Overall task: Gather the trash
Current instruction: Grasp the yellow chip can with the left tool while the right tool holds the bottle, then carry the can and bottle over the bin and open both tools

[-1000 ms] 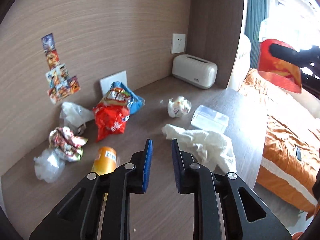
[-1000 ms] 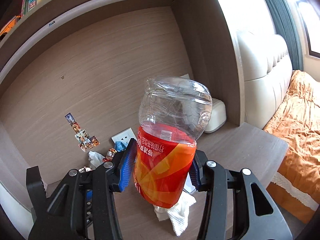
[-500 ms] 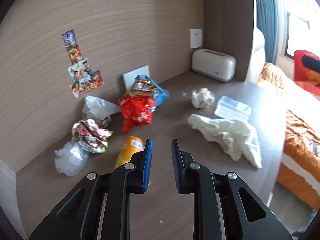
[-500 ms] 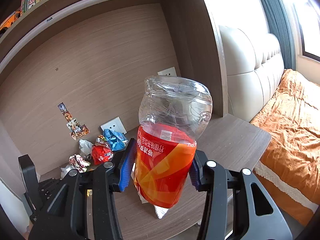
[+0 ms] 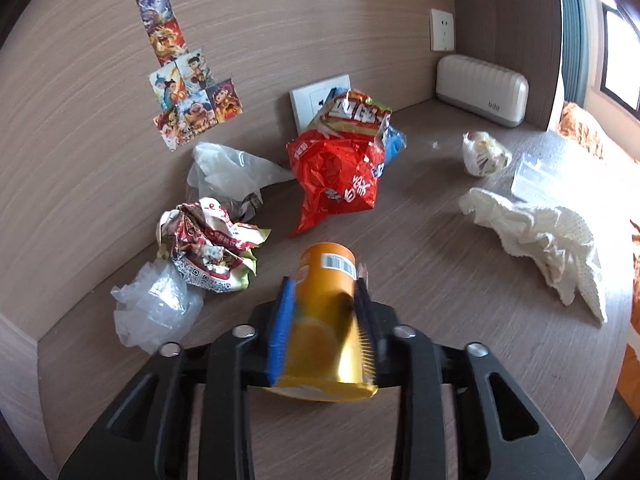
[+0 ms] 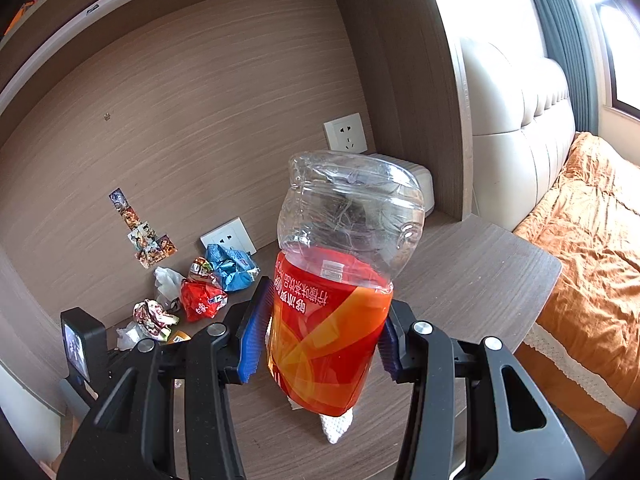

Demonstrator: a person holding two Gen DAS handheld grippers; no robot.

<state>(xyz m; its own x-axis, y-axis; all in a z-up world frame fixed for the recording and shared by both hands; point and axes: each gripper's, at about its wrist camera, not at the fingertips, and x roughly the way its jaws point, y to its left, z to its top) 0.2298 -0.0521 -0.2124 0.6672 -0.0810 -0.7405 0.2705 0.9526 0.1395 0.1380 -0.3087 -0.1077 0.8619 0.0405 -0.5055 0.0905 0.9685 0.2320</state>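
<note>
My left tool has just come down around the orange snack canister lying on the desk and looks clamped on it, though motion blur hides contact, while my right tool holds the crushed plastic bottle aloft.

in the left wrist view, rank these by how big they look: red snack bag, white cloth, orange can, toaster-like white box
1. white cloth and red snack bag: look alike, unranked
2. orange can in the left tongs: nearness to the camera inflates it
3. white box: smallest, but farthest
</note>
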